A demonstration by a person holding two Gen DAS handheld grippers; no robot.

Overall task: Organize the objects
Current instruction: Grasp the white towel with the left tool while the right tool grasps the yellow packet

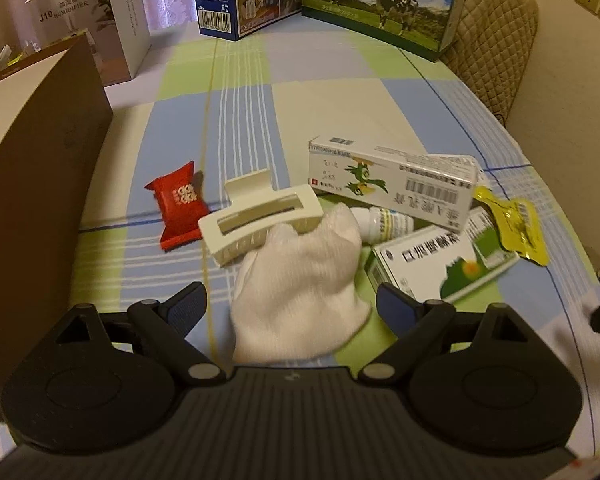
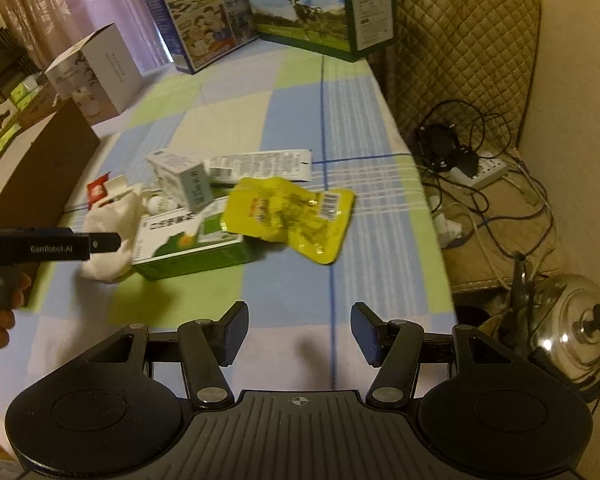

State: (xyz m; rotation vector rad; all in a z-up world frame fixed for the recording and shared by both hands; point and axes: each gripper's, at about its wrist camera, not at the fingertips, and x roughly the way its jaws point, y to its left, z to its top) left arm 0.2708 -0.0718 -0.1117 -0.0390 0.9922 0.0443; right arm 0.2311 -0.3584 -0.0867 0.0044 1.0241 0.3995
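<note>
A white sock (image 1: 300, 280) lies crumpled on the checked tablecloth (image 1: 332, 108). My left gripper (image 1: 292, 306) hovers over it, open, with a finger on each side and neither touching. Beside the sock lie a cream hair claw (image 1: 260, 220), a red candy packet (image 1: 178, 208), a long white medicine box (image 1: 392, 184), a small white bottle (image 1: 384, 220), a green-and-white box (image 1: 440, 268) and a yellow pouch (image 1: 512, 228). My right gripper (image 2: 302, 332) is open over bare cloth, short of the yellow pouch (image 2: 288, 216) and the green-and-white box (image 2: 192, 240).
A brown box (image 1: 40, 200) stands close on the left, a humidifier box (image 1: 100, 20) behind it. Two milk cartons (image 1: 380, 0) line the far edge. Right of the table's edge are a quilted chair (image 2: 460, 40), cables with a power strip (image 2: 480, 168) and a steel kettle (image 2: 576, 336).
</note>
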